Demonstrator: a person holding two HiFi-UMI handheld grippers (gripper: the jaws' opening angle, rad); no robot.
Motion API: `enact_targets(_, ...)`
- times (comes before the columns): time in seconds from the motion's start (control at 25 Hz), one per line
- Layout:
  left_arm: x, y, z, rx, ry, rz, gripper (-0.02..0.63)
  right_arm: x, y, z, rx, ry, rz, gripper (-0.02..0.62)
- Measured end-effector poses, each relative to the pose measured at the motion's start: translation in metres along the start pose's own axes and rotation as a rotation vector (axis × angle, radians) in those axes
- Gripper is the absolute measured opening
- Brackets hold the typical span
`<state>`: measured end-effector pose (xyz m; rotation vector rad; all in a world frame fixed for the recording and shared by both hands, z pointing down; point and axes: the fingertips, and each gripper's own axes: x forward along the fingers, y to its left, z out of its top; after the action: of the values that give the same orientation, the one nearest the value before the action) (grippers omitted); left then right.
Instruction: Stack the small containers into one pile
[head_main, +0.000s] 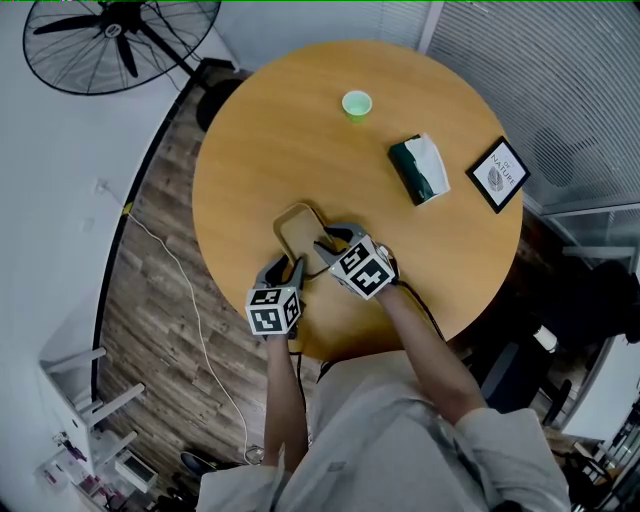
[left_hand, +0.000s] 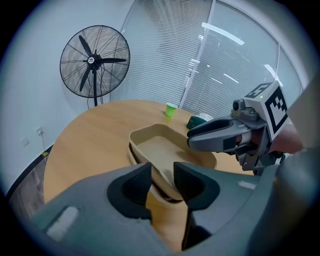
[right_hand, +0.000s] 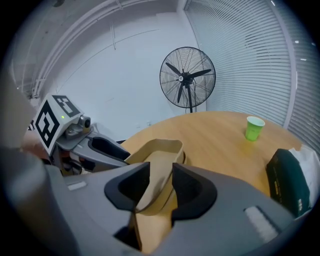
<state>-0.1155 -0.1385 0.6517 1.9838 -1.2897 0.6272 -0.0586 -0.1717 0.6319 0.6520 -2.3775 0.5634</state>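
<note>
Two tan oval containers (head_main: 298, 228) sit nested, one inside the other, on the round wooden table (head_main: 280, 130) near its front edge. My left gripper (head_main: 287, 266) reaches in from the near left. In the left gripper view its jaws (left_hand: 162, 175) stand apart astride the near wall of the containers (left_hand: 165, 145). My right gripper (head_main: 330, 243) comes in from the right. Its jaws (right_hand: 159, 175) are also apart, with the container's near end (right_hand: 160, 150) between them. I see neither pair of pads pressing on the wall.
Farther back stands a small green cup (head_main: 357, 103). To the right lie a dark green tissue pack (head_main: 420, 168) and a framed card (head_main: 498, 174). A floor fan (head_main: 120, 40) stands beyond the table's left side. A cable runs across the wooden floor.
</note>
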Motion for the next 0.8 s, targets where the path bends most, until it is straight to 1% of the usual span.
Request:
enact_targets(0.16,0.000,0.005,0.002,0.000,-0.005,0.005,0.143,0.002,0.001,0.001,0.002,0.005,0.001,0.138)
enact_targets(0.56,0.006,0.003,-0.001,0.037,-0.004,0.016,0.143,0.006,-0.002,-0.010,-0.015,0.011,-0.029,0.138)
enact_targets(0.68,0.008,0.006,-0.006,0.031,0.005,0.020,0.143,0.008,-0.003,-0.015,-0.014,0.011,-0.034,0.138)
enact_targets(0.8,0.005,0.009,-0.007,0.004,-0.005,0.021,0.144,0.006,-0.006,-0.016,0.007,0.002,-0.041,0.140)
